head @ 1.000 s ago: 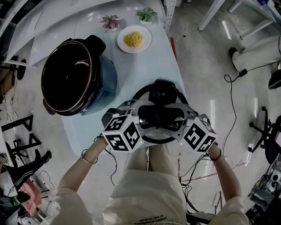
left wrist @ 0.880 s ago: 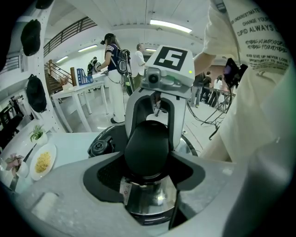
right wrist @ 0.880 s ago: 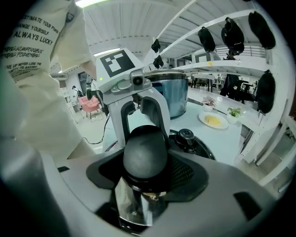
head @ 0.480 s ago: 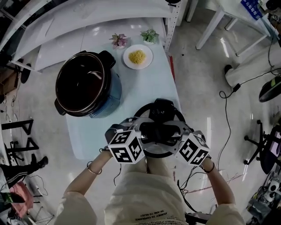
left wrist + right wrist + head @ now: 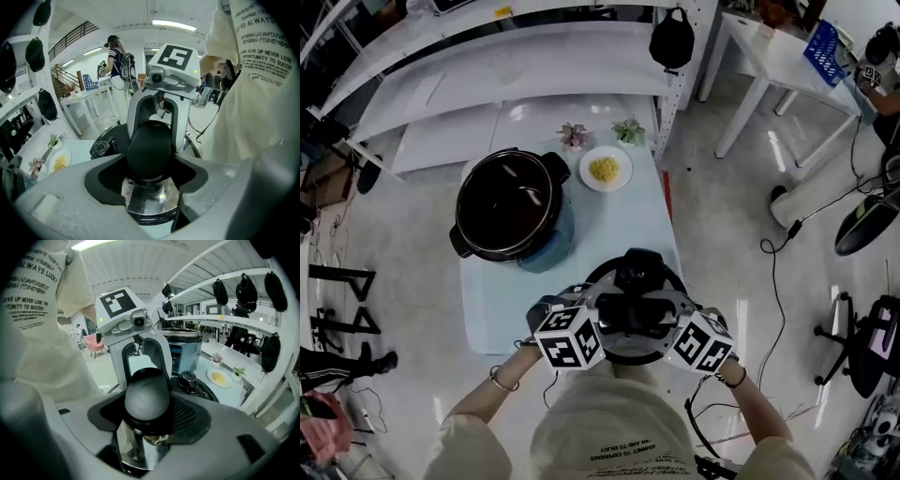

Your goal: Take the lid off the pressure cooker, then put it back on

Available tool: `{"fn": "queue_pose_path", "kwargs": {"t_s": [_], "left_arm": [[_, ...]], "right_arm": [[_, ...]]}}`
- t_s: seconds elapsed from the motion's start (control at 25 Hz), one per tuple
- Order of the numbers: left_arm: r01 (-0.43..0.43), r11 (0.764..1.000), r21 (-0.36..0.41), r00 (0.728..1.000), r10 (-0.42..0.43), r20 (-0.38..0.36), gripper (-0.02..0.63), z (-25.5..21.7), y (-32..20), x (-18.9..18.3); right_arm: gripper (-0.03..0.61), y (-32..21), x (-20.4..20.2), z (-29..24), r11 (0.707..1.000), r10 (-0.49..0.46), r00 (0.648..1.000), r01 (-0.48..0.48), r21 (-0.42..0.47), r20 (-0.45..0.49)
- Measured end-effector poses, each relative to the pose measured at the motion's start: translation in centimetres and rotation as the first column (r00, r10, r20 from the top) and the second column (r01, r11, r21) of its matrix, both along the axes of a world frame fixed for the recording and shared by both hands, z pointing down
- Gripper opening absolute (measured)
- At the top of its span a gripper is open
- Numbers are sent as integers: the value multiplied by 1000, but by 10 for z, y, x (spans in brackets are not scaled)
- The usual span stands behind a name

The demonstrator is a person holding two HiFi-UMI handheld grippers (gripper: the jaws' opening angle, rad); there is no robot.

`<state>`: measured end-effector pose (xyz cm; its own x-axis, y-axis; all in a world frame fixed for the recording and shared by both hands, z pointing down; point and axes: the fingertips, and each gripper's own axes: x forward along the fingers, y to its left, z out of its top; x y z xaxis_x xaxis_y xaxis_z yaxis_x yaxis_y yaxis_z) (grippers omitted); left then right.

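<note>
Two grippers hold one thing between them. The left gripper (image 5: pixel 602 315) and the right gripper (image 5: pixel 673 317) are each clamped on one end of the black handle (image 5: pixel 636 313) of the lid (image 5: pixel 639 267), from opposite sides. In the left gripper view the pads (image 5: pixel 105 176) press on the rounded end of the handle (image 5: pixel 150 147). The right gripper view shows the same on the other end (image 5: pixel 146 399).

The lid is over the near edge of the table (image 5: pixel 614 220), well apart from the open pressure cooker (image 5: pixel 506 211), which stands at the far left. The marker cubes cover the near rim of the lid, and whether the lid touches the table I cannot tell. Beyond it are a plate (image 5: pixel 605 170) with yellow food and two small plants (image 5: pixel 574 136); what food it is stays unclear.
</note>
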<state>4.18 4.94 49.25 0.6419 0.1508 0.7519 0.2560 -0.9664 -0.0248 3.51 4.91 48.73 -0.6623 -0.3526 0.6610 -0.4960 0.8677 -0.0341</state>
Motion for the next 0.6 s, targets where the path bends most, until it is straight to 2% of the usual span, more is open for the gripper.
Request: {"fn": "queue_pose_path", "kwargs": {"t_s": [0.6], "left_arm": [[111,987,112,994,-109,-19,288,-53,-8,-36]], "right_arm": [[276,-6,-36,-52,987,-125,992,126,99,-18]]}}
